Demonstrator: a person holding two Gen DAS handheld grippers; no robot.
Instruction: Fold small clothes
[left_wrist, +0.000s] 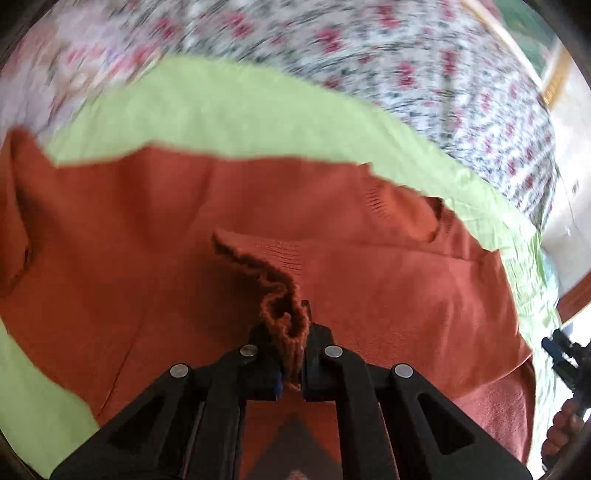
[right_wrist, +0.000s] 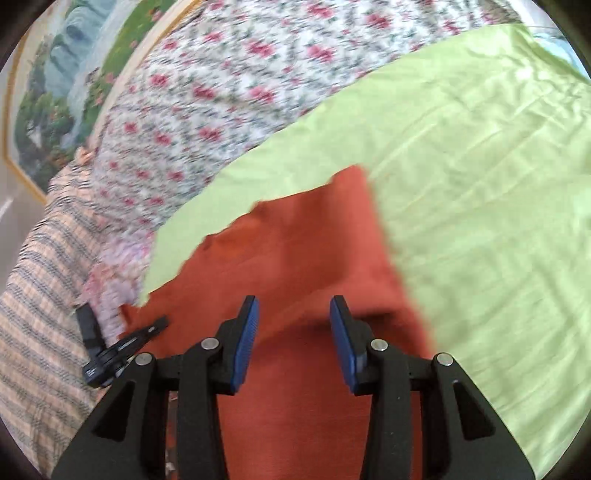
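- Left wrist view: the left tongs are pressed together on a bunched, ribbed edge of the orange jumper, which stands up in a ridge between the jaws.
- The rest of the jumper spreads ahead of and to both sides of these tongs, lying on a green sheet; beyond the sheet is a flowered cover, blurred.
- At the far right edge of this view a dark tool and part of a hand show, too cropped to read.
- Right wrist view: the right tongs are spread wide with nothing between the blue pads; they hover over the jumper, and whether they touch it I cannot tell.
- The green sheet runs ahead and to the right of these tongs; the other tongs sit off to the left at the jumper's edge.
- The step looks like carrying the pinched edge across to make a fold. To do it well, I would keep the grip firm, lift only enough to clear the cloth below, and have the free tongs pin the body flat so the crease lands straight.
- The knit looks soft and slack, so a fast pull would likely drag the whole piece.
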